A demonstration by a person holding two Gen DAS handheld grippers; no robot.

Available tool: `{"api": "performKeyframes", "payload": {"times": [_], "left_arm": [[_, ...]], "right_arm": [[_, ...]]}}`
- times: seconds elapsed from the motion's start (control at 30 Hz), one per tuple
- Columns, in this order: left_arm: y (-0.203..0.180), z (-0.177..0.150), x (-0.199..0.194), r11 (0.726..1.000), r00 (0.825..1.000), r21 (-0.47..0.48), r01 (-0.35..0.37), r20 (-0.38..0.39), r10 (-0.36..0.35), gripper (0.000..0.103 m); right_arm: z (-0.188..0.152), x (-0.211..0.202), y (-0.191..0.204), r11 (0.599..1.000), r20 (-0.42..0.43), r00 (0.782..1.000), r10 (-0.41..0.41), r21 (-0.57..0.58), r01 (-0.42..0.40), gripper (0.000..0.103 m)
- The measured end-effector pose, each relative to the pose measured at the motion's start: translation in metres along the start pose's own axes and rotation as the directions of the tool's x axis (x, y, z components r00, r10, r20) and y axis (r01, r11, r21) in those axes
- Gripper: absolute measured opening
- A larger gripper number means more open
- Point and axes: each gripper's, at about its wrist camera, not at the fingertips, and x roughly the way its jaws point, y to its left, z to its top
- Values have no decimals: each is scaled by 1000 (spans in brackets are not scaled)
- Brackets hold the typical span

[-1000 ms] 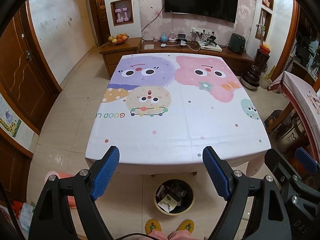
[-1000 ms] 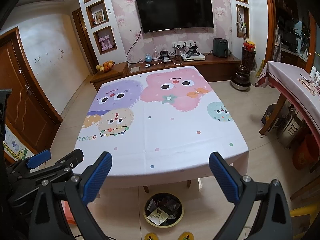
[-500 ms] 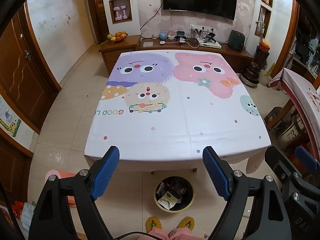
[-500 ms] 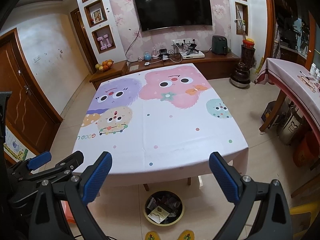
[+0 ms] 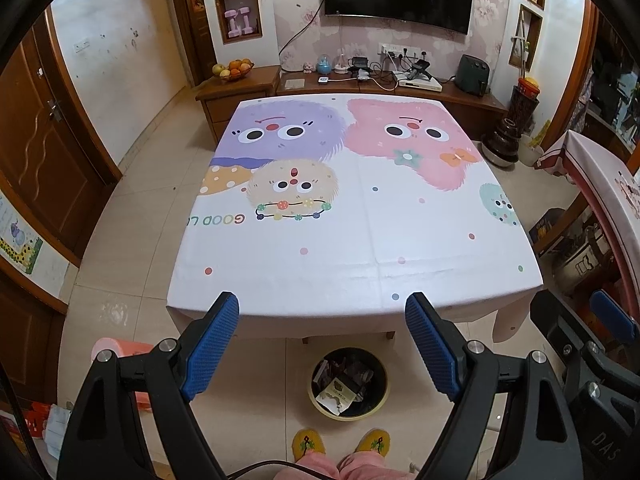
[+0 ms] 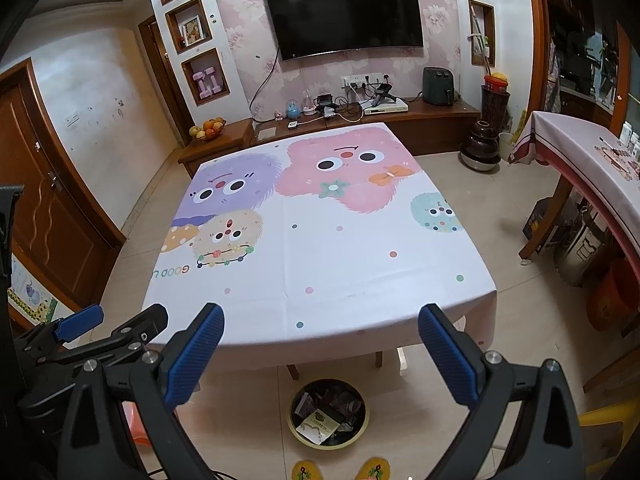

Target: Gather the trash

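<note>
**Desk bare, trash sits in the bin**

The desk (image 5: 360, 240) fills the middle of both views, its cartoon cloth carrying no loose litter. Below its near edge, at six o'clock, the bin (image 5: 350, 386) on the floor holds the trash (image 5: 338, 394): crumpled wrappers and a card packet, probably light, soft and crinkly, best pinched at a raised edge. The left claw (image 5: 322, 344) and right claw (image 6: 320, 354) both gape wide, holding nothing. The cloth reads "GOOD"; the rest is cut off.
</note>
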Motion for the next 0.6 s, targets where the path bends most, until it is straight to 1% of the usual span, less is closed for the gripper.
{"api": "performKeyframes", "payload": {"times": [0.6], "left_arm": [[-1, -1, 2, 1000, 1000, 4, -3, -6, 3, 84]], "right_arm": [[2, 2, -5, 1000, -5, 1000, 2, 2, -2, 98]]}}
